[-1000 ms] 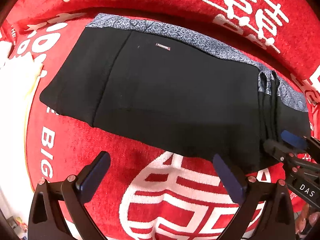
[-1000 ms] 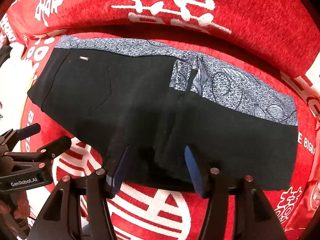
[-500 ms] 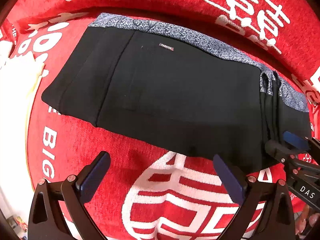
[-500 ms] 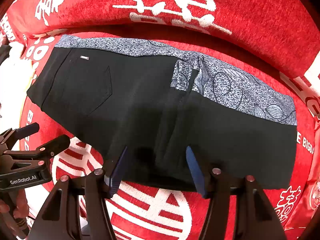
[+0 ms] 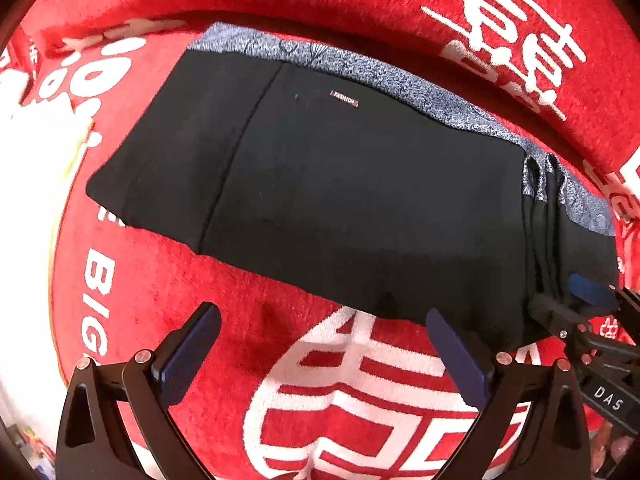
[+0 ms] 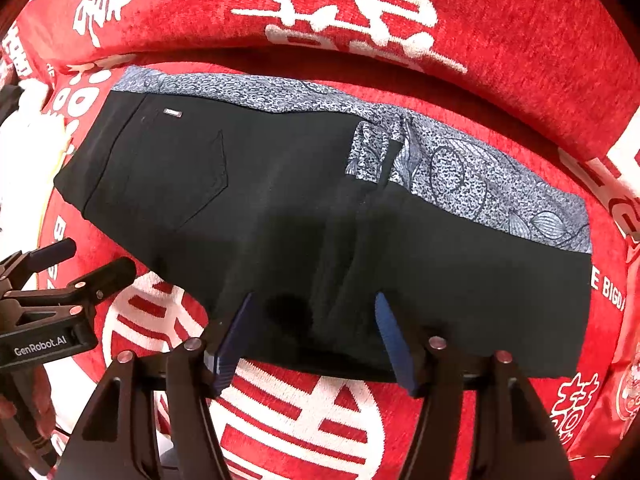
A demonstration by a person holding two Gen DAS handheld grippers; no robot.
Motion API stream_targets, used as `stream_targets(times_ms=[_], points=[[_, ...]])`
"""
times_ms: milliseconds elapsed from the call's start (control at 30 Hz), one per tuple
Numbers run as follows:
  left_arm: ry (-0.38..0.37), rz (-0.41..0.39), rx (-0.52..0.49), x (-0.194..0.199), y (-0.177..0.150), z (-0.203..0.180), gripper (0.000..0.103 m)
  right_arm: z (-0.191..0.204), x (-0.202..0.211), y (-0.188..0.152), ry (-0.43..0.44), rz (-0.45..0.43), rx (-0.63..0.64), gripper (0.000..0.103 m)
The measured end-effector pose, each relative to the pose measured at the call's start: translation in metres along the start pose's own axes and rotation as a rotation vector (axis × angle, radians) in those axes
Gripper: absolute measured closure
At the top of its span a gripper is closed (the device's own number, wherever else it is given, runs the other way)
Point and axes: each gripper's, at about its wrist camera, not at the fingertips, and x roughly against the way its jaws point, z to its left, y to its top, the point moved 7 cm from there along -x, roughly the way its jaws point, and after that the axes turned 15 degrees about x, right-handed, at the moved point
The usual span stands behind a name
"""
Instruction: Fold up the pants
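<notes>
Both tools released; right tool (image 6: pixel 312 336) straddles black pants (image 6: pixel 280 216) hem. Pinch all layers, left tool (image 5: pixel 320 352) matching.

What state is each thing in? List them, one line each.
pants: folded lengthwise, lying flat, patterned side strip along the far edge.
left gripper: open, holding nothing, over the red cover just short of the near edge of the pants.
right gripper: open, fingers astride the near edge of the pants.
red cover: spread under the pants.
</notes>
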Motion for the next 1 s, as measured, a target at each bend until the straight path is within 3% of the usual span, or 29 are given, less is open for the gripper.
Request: stream_targets(times_ms=[700,1000], points=[[-0.045,-0.010,0.072,0.005,0.030,0.040,0.000,0.015,0.007,0.002,-0.008,-0.006,0.045,0.032],[-0.120,-0.039,0.132,0.013,0.057,0.061,0.000,0.024,0.008,0.003,0.004,-0.014,0.053,0.031]])
